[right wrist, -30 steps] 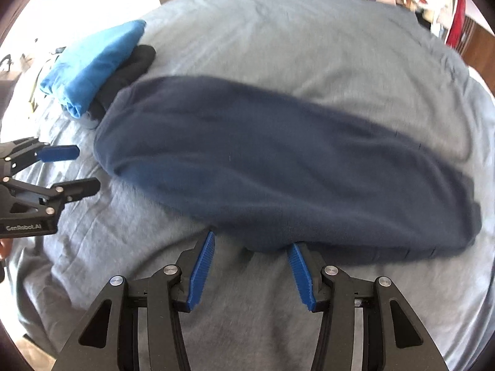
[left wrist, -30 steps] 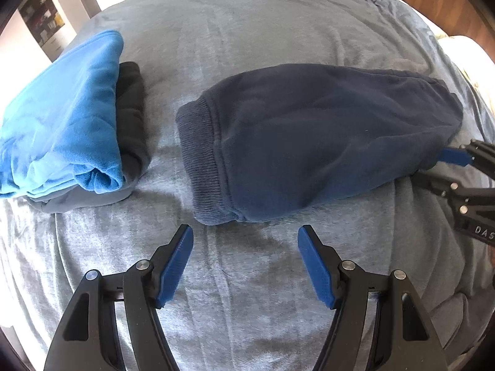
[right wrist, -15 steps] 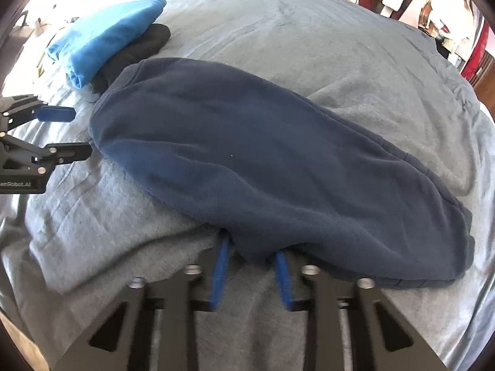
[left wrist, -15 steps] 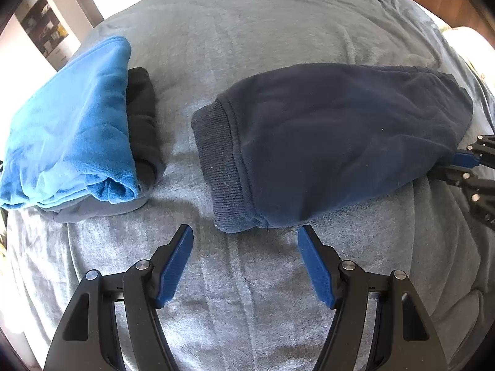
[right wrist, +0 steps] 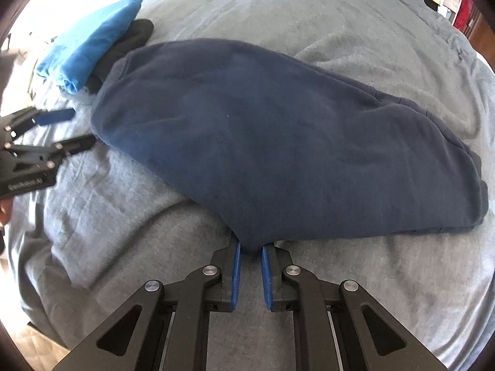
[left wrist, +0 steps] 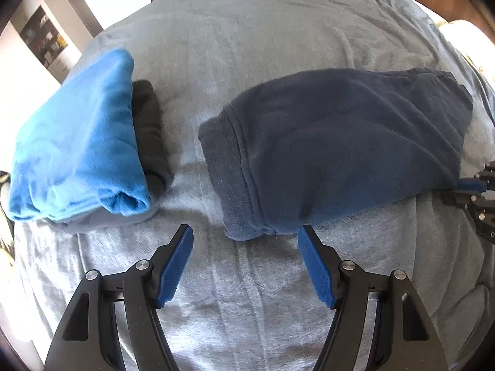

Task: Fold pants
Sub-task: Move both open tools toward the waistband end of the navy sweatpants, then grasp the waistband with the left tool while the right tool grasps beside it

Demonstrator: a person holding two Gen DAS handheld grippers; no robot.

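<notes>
Nearest in the right wrist view, the right gripper [right wrist: 250, 255] has its blue pads drawn almost together on a pinch of the near edge of the navy pants [right wrist: 278, 142]; the cloth bunches into a small downward fold between the pads. From that pinch the pants spread away and to both sides over the grey blanket [right wrist: 355, 31], already doubled into a long, flat shape, with stacked layered edges at the right end.

In the left wrist view, the left gripper [left wrist: 246, 241] hangs with its jaws well apart and nothing between them. It stands just short of the pants [left wrist: 340, 145], at their ribbed band [left wrist: 229, 173]: the right pad's tip sits right at the near edge of the cloth, while the left pad is over bare blanket [left wrist: 247, 31] to the left of the band. Whether the right tip actually touches the cloth cannot be told. At the pants' right near edge, the right gripper's blue tips [left wrist: 470, 184] disappear under the cloth.

To the left of the pants, a little apart from the band, lies a folded pile: bright blue cloth [left wrist: 80, 142] on top, a black garment [left wrist: 151, 130] beside and beneath it. Beyond the pants the blanket runs on to the far edge of the bed.
</notes>
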